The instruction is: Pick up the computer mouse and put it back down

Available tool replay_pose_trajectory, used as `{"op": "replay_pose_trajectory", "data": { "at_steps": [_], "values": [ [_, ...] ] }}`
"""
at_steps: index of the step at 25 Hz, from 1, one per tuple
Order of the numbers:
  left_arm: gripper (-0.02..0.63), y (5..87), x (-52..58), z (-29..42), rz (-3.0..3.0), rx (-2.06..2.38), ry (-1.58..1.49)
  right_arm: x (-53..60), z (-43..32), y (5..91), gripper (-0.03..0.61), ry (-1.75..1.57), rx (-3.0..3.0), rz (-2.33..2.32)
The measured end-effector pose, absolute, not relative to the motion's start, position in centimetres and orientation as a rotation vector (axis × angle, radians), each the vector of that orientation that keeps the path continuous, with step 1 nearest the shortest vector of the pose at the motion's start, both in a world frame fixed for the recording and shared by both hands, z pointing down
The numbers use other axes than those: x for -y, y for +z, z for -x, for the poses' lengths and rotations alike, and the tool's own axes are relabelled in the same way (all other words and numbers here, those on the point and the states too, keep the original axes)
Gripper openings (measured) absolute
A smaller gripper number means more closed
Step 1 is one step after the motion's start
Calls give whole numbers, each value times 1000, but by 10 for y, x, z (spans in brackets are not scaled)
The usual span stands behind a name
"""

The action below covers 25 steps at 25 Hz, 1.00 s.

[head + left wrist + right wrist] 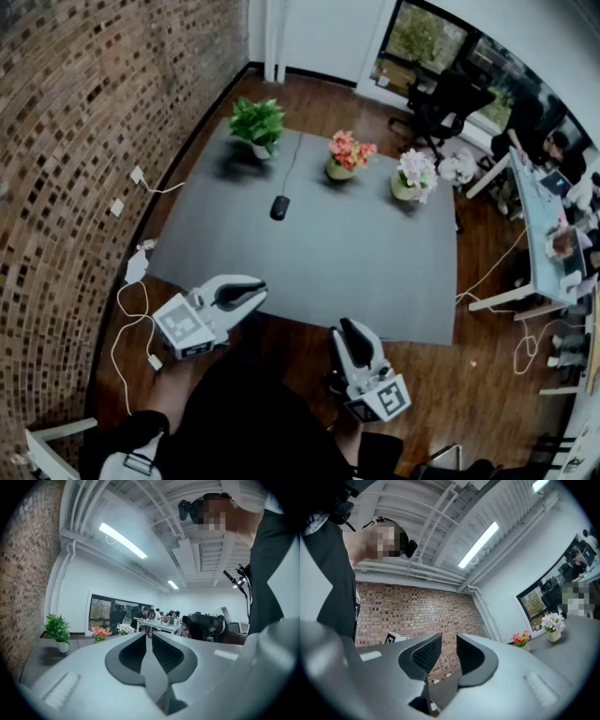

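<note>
Mouse [279, 207]: small, black and oval. You see it lying flat on the grey table [375, 272], in the far-left part. Its thin cable [292, 159] runs away from you between the green plant [257, 122] and the pink flowers [349, 150].

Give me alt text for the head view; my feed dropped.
A black computer mouse lies on a grey table, its cable running to the far edge, where a row of potted plants stands. The left gripper and right gripper hover empty by the table's near edge, well short of the mouse.
</note>
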<state>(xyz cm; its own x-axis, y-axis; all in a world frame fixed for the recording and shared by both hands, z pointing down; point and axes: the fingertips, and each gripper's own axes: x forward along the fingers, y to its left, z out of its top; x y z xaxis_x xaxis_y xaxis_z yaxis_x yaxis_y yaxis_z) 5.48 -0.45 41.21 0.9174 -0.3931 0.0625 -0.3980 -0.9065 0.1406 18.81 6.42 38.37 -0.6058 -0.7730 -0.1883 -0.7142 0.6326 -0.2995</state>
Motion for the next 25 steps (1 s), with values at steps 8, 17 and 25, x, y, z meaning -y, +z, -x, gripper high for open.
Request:
{"op": "replay_pose_trajectory", "data": {
  "at_steps": [8, 17, 25],
  "values": [
    [9, 428, 122, -37, -2826, 625, -24, 23, -170, 388, 74, -337, -2565, 1313],
    [22, 476, 219, 10, -2697, 710, -46, 118, -126, 399, 72, -445, -2625, 1349],
    [243, 542, 265, 13, -2532, 904, 155, 151, -127, 417, 72, -528, -2633, 1330]
  ]
}}
